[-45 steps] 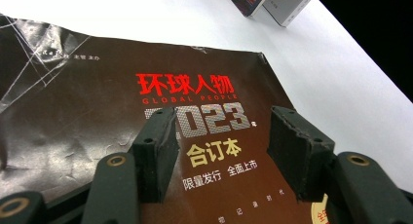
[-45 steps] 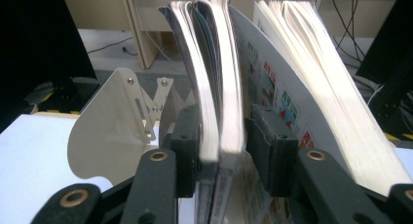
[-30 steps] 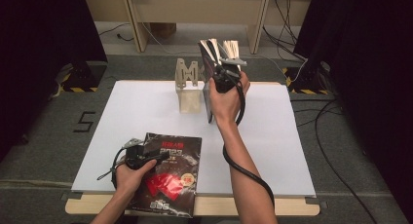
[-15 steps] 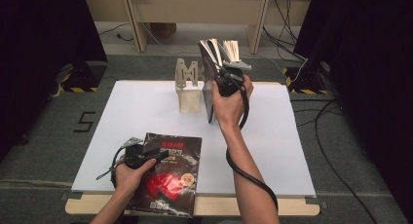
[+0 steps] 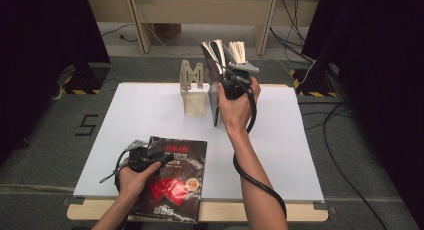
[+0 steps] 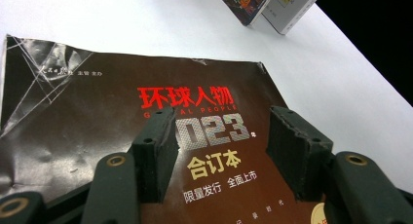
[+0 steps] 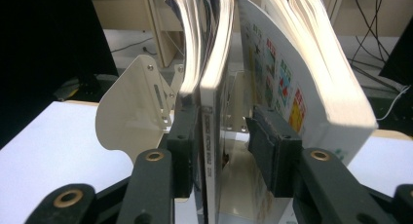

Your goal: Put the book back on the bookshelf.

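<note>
A: Fig. a, right gripper view: two upright books (image 7: pixel 272 68) beside a white bookend (image 7: pixel 131 112). The thin book (image 7: pixel 209 112) stands between the right gripper (image 7: pixel 221 136) jaws; left pad touches its spine, right pad sits apart, approx. half open.

B: High view adds the layout: books at the far edge of the white table (image 5: pixel 150 115), right gripper (image 5: pixel 235 82) raised vs. them.

A: Fig. b, left gripper view: left gripper (image 6: pixel 219 146) jaws apart, empty, over a dark magazine (image 6: pixel 97 136) lying flat at the table's near edge.
</note>
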Motion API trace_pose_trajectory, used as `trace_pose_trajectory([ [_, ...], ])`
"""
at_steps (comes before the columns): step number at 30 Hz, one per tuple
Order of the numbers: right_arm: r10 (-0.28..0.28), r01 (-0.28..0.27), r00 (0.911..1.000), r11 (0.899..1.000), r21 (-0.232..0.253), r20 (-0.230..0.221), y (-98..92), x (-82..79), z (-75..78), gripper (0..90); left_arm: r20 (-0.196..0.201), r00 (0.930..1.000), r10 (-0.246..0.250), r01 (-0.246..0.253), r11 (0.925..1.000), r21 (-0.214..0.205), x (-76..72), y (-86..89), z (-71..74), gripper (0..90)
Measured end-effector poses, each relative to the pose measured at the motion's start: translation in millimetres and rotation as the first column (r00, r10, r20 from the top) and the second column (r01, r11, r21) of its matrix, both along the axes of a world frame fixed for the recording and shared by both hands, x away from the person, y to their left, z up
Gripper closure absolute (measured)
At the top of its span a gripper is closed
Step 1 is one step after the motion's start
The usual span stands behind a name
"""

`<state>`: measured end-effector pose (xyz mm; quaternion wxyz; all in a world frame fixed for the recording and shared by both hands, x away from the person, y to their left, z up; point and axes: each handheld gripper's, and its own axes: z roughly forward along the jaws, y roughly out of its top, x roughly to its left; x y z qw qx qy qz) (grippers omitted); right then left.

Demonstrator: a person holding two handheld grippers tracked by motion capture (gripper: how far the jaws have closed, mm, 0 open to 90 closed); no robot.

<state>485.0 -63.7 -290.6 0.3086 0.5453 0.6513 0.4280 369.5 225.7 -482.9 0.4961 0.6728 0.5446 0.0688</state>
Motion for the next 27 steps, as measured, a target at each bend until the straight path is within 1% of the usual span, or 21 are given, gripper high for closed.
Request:
trace_pose_trajectory([
  [1,0.003,-0.003,1.0000,1.000,0.009,0.005,1.5,-1.1,1.2,63.0,0.001,1.0000,0.000,0.000,1.0000,-0.003,0.1,0.1,0.3,43.6],
  [3,0.015,-0.016,0.9992,1.000,0.010,0.036,5.2,-6.7,1.7,61.4,0.000,1.0000,0.003,-0.003,1.0000,-0.002,0.6,1.1,-0.1,43.6],
  [5,0.042,-0.043,0.9981,0.999,0.017,0.045,10.9,-10.2,0.1,59.2,-0.002,1.0000,0.004,-0.004,1.0000,0.001,1.3,1.5,-0.9,43.6],
  [6,0.046,-0.046,0.9981,0.999,0.008,0.042,13.6,-9.3,-0.6,58.0,-0.004,1.0000,0.005,-0.005,1.0000,0.002,1.2,1.4,-1.3,43.5],
  [7,0.042,-0.042,0.9984,0.999,-0.010,0.037,15.3,-5.4,-1.6,57.1,-0.006,1.0000,0.002,-0.002,1.0000,0.001,0.9,1.1,-1.5,43.6],
  [8,0.035,-0.034,0.9992,0.999,-0.017,0.019,16.2,-0.8,-1.9,55.1,-0.007,1.0000,0.000,0.000,1.0000,0.000,0.3,0.8,-1.4,43.6],
  [9,0.038,-0.038,0.9993,0.999,-0.001,0.003,16.5,3.6,-2.2,54.5,-0.005,1.0000,-0.001,0.001,1.0000,0.000,-0.2,0.6,-1.2,43.6],
  [10,0.036,-0.036,0.9993,0.999,-0.001,-0.004,18.1,6.9,-2.3,54.6,-0.005,1.0000,-0.002,0.002,1.0000,0.000,-0.4,0.5,-1.0,43.6],
  [11,0.031,-0.031,0.9995,1.000,-0.007,-0.004,20.1,8.9,-2.4,54.9,-0.004,1.0000,0.000,0.000,1.0000,-0.003,-0.1,0.5,-0.9,43.6],
  [12,0.027,-0.028,0.9996,0.999,-0.026,-0.009,23.1,13.0,-2.8,55.1,-0.004,1.0000,0.001,-0.001,1.0000,-0.002,0.4,0.9,-0.8,43.6],
  [13,0.029,-0.030,0.9994,0.999,-0.033,-0.019,25.5,16.2,-2.7,56.1,-0.002,1.0000,0.001,-0.001,1.0000,-0.002,0.6,1.3,-0.8,43.6],
  [16,0.021,-0.022,0.9993,0.999,-0.048,-0.033,28.2,24.2,-1.5,66.6,-0.002,1.0000,0.000,0.000,1.0000,-0.003,0.2,1.6,-1.0,43.6],
  [17,0.005,-0.007,0.9995,0.999,-0.048,-0.032,27.5,26.6,-1.0,67.4,-0.002,1.0000,-0.003,0.003,1.0000,-0.004,0.0,1.3,-1.3,43.7],
  [18,-0.007,0.005,0.9993,0.999,-0.042,-0.037,26.7,29.2,-0.2,70.1,-0.003,1.0000,-0.004,0.004,1.0000,-0.002,-0.1,0.9,-1.4,43.7],
  [20,-0.020,0.019,0.9984,1.000,-0.021,-0.052,24.5,33.8,2.3,72.2,-0.002,1.0000,-0.007,0.007,1.0000,-0.001,0.1,0.5,-1.5,43.7],
  [21,-0.033,0.032,0.9977,0.999,-0.015,-0.060,23.9,35.3,3.5,73.7,0.000,1.0000,-0.007,0.007,1.0000,-0.004,0.2,0.3,-1.2,43.7],
  [22,-0.056,0.056,0.9963,0.998,-0.006,-0.064,23.2,36.5,4.3,74.8,-0.001,1.0000,-0.008,0.008,1.0000,-0.003,0.2,0.5,-0.9,43.7],
  [23,-0.067,0.067,0.9957,0.998,-0.002,-0.063,22.2,37.1,4.4,75.1,0.001,1.0000,-0.008,0.008,1.0000,-0.002,0.3,0.7,-0.7,43.7],
  [27,-0.097,0.103,0.9909,0.993,0.064,-0.093,16.8,40.1,6.7,75.6,-0.001,1.0000,-0.008,0.008,1.0000,-0.001,0.5,0.4,-1.2,43.7],
])
